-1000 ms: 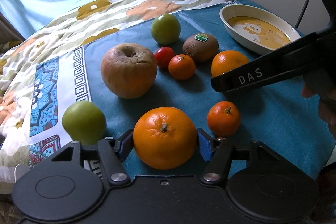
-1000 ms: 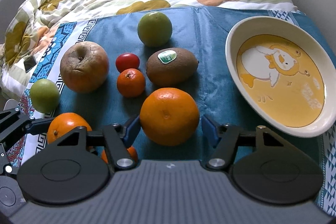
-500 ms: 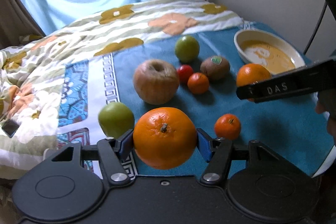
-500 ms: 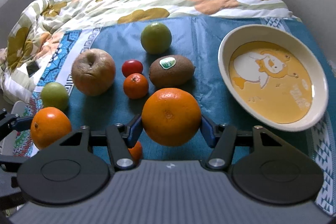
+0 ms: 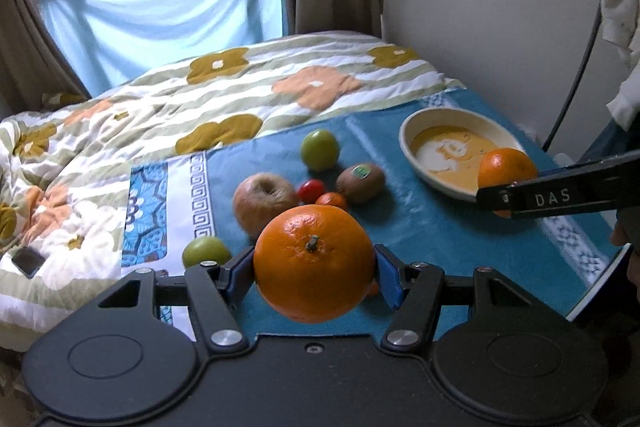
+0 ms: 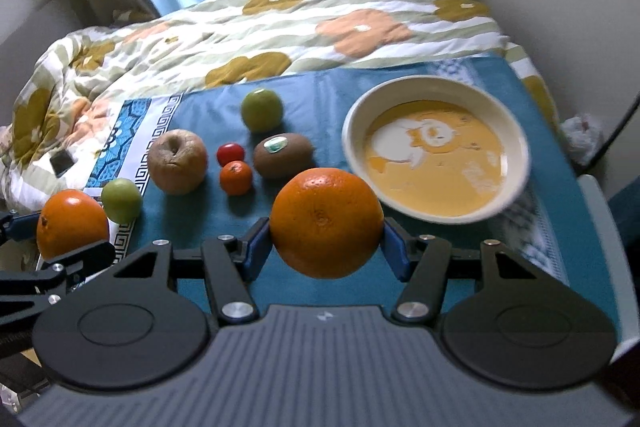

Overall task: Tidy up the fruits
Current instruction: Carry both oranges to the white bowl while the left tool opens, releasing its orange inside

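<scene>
while the teal cloth (image 6: 200,115) is carrying the loose fruit, the cream bowl (image 6: 516,135) is waiting at its right end, nothing in it. the right gripper (image 6: 326,253) is clamping its jaws on a large orange (image 6: 326,223), lifted just short of the bowl's near rim; the left gripper (image 5: 314,277) is pinching a second orange (image 5: 314,263) above the cloth, well apart from the bowl. the right one is probably best going first, releasing low over the centre, clear of the rim

hidden: small mandarin (image 5: 373,289) behind held orange (image 5: 314,263) | bowl (image 6: 516,183) rim blurred
</scene>
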`<action>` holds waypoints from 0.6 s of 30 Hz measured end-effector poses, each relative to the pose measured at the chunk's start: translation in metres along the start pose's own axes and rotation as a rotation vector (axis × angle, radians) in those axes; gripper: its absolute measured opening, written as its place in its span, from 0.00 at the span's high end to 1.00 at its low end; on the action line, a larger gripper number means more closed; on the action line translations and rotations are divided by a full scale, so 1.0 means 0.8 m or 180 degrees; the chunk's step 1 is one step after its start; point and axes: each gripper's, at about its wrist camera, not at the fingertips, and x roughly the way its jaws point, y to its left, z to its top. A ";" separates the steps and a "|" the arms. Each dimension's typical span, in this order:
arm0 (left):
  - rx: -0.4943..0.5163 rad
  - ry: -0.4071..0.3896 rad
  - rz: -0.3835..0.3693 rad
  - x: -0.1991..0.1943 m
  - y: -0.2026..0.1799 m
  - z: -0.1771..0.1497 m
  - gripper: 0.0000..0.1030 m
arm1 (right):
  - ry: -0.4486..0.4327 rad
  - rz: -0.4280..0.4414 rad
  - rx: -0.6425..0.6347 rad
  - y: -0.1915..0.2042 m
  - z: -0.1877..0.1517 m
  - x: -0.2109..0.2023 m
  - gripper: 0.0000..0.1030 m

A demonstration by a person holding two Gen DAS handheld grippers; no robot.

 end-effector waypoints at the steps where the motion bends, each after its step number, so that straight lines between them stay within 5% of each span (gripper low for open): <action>1: 0.0001 -0.0019 0.0009 -0.004 -0.007 0.003 0.36 | -0.0005 -0.0004 0.0006 -0.006 0.000 -0.005 0.29; 18: -0.0330 -0.0140 0.0181 0.041 -0.134 0.084 0.36 | -0.0068 0.0211 -0.0362 -0.157 0.048 -0.020 0.29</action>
